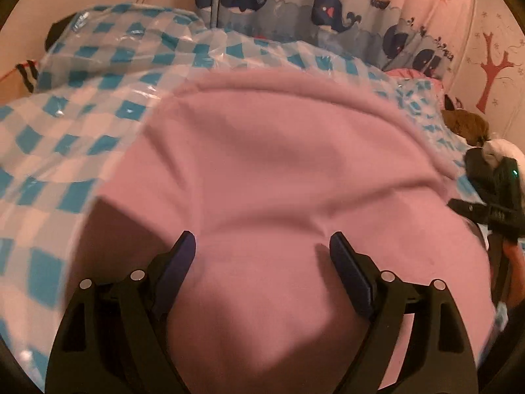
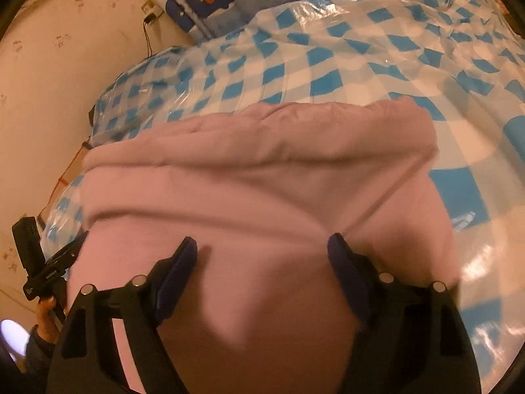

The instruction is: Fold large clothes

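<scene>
1. My left gripper (image 1: pixel 262 246) hung over the pink garment (image 1: pixel 279 164) with its jaws spread wide; no cloth was pinched between the dark pads, which stood clear above the fabric.
2. My right gripper (image 2: pixel 262 248) was the same: jaws apart, nothing held, pink cloth lying loose beneath it.
3. The pink garment lay on the blue-and-white checked plastic cover (image 1: pixel 75 98), doubled over, with a thick rolled fold running across its far edge in both wrist views.
4. From the left wrist I saw my right gripper at the right edge of the garment, beside a brown stuffed toy (image 1: pixel 466 124).
5. From the right wrist I saw my left gripper at the garment's left edge, my hand (image 2: pixel 47 308) below it.
6. A whale-print curtain (image 1: pixel 328 10) hung behind the covered surface, near a pale wall (image 2: pixel 65 65).
</scene>
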A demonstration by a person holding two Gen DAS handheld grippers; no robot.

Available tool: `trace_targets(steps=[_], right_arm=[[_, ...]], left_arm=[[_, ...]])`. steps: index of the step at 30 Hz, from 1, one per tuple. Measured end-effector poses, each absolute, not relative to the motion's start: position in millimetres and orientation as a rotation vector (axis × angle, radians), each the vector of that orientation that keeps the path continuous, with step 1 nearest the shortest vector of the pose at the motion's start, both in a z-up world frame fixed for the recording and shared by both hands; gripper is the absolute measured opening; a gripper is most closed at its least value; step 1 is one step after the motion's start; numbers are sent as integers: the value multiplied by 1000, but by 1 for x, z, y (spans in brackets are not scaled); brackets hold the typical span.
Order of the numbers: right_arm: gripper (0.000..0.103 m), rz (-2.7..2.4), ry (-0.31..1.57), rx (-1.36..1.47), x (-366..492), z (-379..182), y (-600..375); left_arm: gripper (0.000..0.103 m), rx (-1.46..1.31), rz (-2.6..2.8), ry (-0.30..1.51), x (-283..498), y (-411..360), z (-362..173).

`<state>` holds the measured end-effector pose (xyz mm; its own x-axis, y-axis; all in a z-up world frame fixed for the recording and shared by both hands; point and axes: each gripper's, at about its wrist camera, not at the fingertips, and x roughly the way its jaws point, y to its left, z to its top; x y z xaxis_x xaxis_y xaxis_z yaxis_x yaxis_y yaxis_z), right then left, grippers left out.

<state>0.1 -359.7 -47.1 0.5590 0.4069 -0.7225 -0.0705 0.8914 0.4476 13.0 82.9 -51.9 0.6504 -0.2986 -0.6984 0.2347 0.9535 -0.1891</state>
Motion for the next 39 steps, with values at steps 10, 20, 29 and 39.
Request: trace_targets(steps=[10,20,29,39], right_arm=[[96,277,1031,732,-130,-29,-462],[92,407,1137,623,-124,-66,-397],[42,528,1080,667,-182,-26,-409],[71,197,892,571,-189,35,-441]], left_arm=[[91,-520,-117,982,-61,261,-68],[61,-467,-234,1113,-68,205,-99],[34,-347,-333,1077,-119,209,-29],[58,-298,77,959,-140,288,10]])
